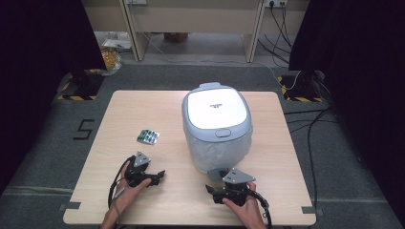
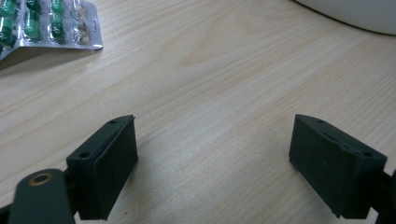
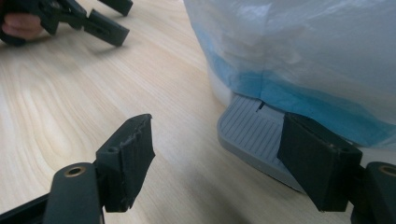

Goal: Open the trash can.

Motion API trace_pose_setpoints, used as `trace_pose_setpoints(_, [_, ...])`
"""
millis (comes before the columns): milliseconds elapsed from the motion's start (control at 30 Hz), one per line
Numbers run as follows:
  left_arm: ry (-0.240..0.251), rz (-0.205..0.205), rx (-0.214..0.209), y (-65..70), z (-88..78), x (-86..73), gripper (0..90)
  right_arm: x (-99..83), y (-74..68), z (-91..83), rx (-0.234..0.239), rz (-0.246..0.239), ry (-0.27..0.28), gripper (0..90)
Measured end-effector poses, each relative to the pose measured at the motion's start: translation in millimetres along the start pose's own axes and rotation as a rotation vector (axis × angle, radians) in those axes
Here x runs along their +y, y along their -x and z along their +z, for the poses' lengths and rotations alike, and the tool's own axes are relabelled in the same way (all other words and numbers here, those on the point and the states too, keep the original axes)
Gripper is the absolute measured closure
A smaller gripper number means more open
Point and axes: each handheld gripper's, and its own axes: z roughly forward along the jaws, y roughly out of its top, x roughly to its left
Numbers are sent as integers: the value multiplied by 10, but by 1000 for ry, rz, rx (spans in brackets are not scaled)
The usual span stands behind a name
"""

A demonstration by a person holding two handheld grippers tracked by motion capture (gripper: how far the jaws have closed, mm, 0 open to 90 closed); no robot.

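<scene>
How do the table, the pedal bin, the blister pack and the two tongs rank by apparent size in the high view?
1. Table, clearly largest.
2. Pedal bin.
3. Left tongs and right tongs: these look about alike, so no ranking between them.
4. Blister pack, smallest, though it lies farther from the camera than the tongs.

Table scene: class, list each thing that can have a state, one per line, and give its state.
Pedal bin: lid shut, bag liner fitted.
Foot pedal: not pressed, nothing on it.
Blister pack: flat on the table, some pockets empty.
Left gripper: open, empty.
Right gripper: open, empty.
</scene>
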Motion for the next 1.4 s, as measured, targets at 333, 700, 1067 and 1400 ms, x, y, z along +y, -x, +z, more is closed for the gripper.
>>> trace_pose_setpoints(333, [-1, 3, -1, 1, 0, 0, 141, -5, -52, 41, -36, -57, -45, 261])
trace_pose_setpoints(700, [-2, 6, -6, 3, 2, 1, 137, -40, -37, 76, -21, -48, -84, 256])
trace_pose_setpoints(1067, [-2, 4, -8, 7, 4, 1, 133, -50, -43, 68, -22, -58, -85, 256])
trace_pose_setpoints(1400, [1, 5, -10, 9, 5, 0, 134, -53, -49, 65, -30, -78, -90, 256])
